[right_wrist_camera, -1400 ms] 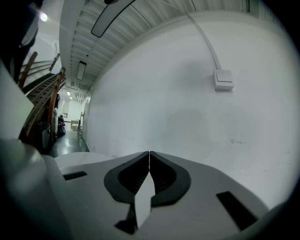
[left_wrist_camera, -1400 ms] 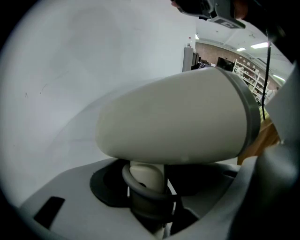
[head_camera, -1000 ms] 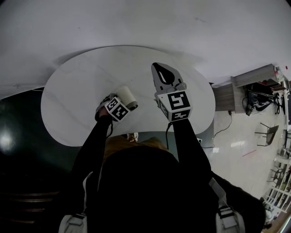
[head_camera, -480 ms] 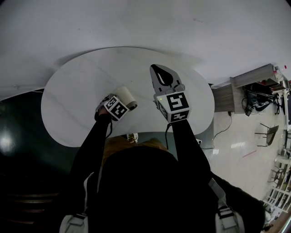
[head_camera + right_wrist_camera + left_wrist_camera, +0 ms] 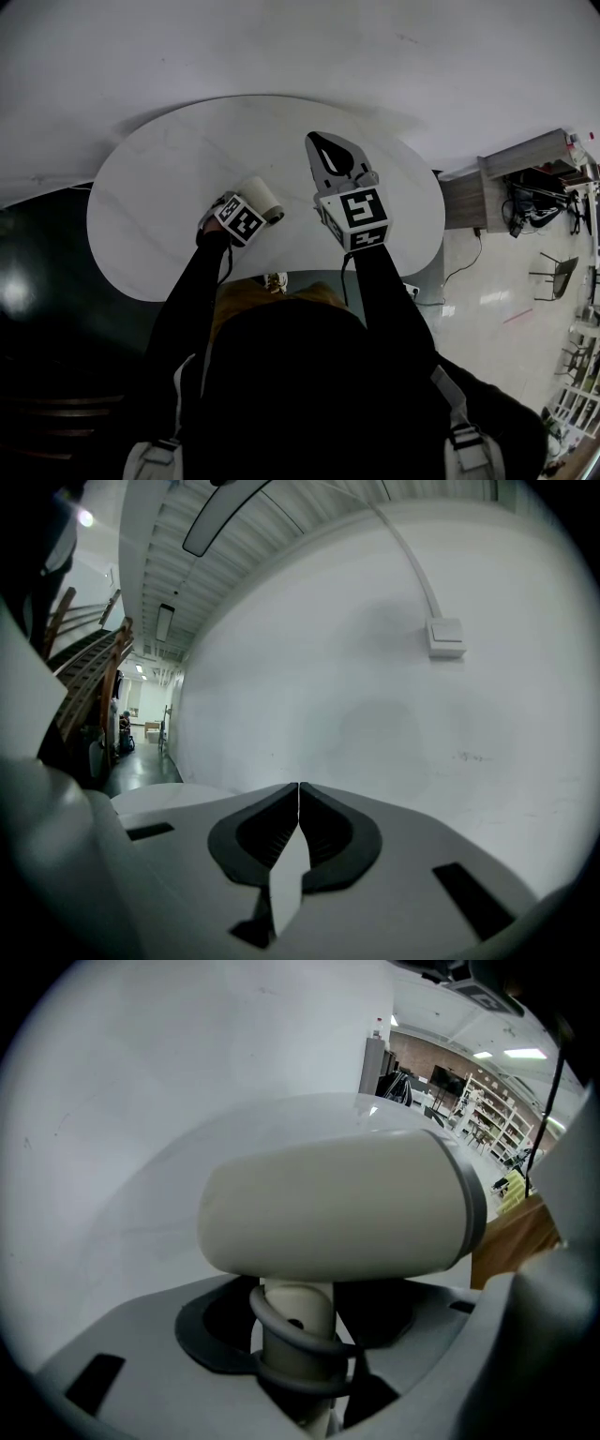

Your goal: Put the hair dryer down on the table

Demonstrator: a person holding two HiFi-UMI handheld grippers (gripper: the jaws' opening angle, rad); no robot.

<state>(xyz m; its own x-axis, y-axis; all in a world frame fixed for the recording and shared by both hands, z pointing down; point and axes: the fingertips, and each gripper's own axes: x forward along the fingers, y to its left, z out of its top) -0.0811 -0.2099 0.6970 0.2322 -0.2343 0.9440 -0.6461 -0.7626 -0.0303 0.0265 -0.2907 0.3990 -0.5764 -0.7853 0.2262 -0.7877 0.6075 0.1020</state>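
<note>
A cream hair dryer [image 5: 260, 197] with a grey ring at its mouth rests near the front of the white oval table [image 5: 159, 178]. In the left gripper view its body [image 5: 337, 1208] lies crosswise and its handle, with a grey cord looped round it, stands between the jaws. My left gripper [image 5: 253, 210] is opening; a dark gap shows beside the handle on the right. My right gripper [image 5: 317, 141] hovers over the table to the right of the dryer, shut with nothing in it, and its tips [image 5: 299, 786] meet in front of a white wall.
The table's front edge [image 5: 281, 272] runs just below both grippers. A grey cabinet [image 5: 506, 173] and a chair [image 5: 553, 272] stand on the floor at the right. A wall switch [image 5: 447, 637] sits ahead of the right gripper. Shelving [image 5: 487, 1101] shows far behind the dryer.
The right gripper has drifted slightly left and away from me. The left gripper and the dryer stay in place.
</note>
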